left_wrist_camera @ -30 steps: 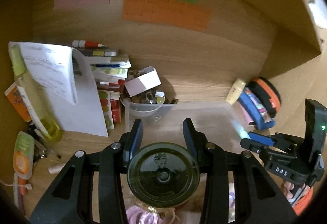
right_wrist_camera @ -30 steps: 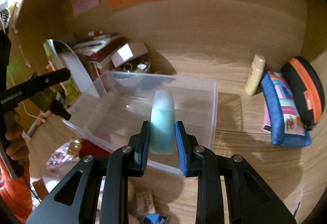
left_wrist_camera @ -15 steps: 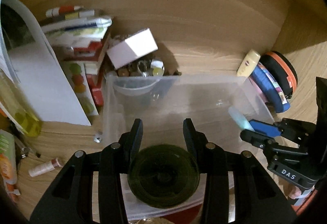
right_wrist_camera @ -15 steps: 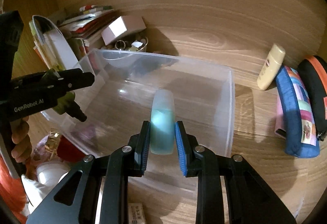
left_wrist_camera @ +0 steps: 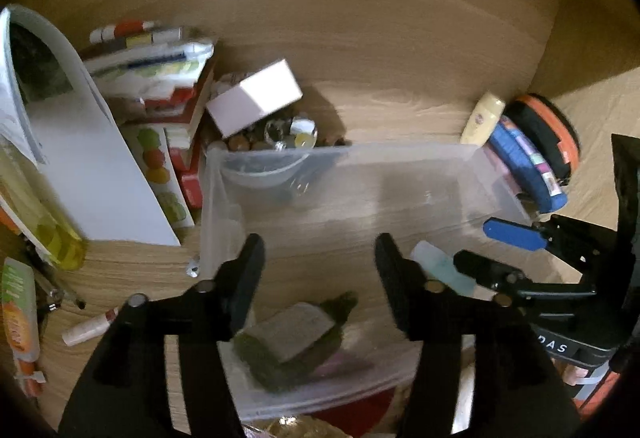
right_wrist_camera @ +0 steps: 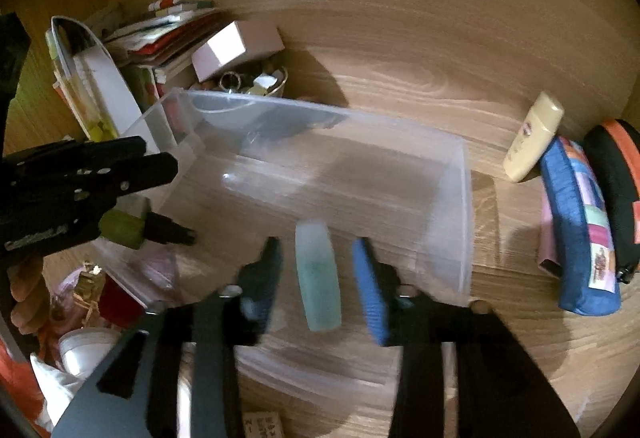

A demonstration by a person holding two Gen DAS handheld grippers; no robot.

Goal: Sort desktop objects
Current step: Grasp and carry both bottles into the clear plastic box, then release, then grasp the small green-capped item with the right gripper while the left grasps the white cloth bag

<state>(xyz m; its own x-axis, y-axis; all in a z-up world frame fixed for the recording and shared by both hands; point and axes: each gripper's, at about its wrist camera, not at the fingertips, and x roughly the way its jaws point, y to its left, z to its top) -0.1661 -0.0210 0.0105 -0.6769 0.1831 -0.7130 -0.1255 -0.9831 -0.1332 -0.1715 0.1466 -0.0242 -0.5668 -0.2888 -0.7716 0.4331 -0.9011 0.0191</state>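
Green bottle (left_wrist_camera: 296, 342) on its side in bin (left_wrist_camera: 216, 198), near corner, below left gripper (left_wrist_camera: 318, 270); jaws spread wide, empty. Teal bottle (right_wrist_camera: 318, 274) between fingers of right gripper (right_wrist_camera: 316, 274), gaps both sides, over bin floor; resting or mid-drop, cannot tell. Both bottles look like smooth hard plastic, light, likely slippery, prone to roll; best taken across middle of body. Grippers over bin from opposite sides, pitched down. Cream tube (right_wrist_camera: 534, 136), pouches (right_wrist_camera: 580, 222) outside bin.

Pale teal bottle (right_wrist_camera: 318, 274), dark green jar (left_wrist_camera: 292, 346), clear bin (right_wrist_camera: 460, 174)
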